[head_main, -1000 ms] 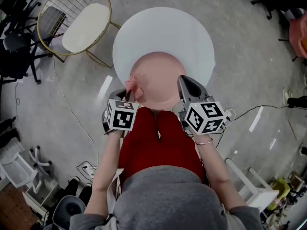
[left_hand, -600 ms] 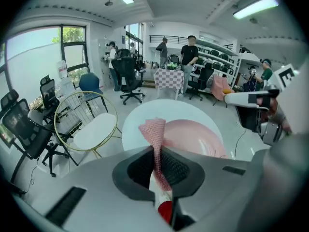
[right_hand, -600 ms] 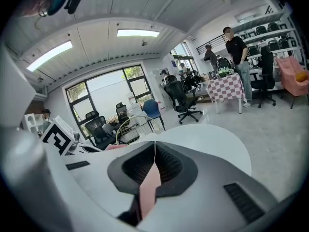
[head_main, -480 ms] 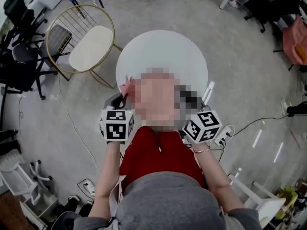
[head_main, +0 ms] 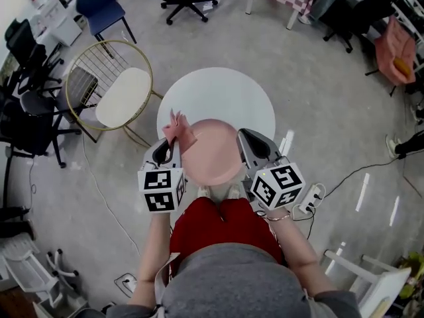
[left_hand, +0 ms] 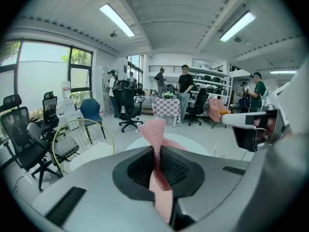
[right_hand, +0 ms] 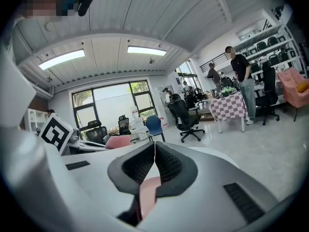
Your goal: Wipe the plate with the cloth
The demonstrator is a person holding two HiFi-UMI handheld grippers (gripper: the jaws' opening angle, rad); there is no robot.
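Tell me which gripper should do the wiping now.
Left. The left gripper is shut on the cloth, at the plate's edge; the right gripper is shut on the plate's rim.

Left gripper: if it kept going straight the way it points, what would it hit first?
Past the cloth pinched in the left gripper's fingers, the way looks free: it seems to pass above the white round table, toward a far checkered table. Depth is unclear.
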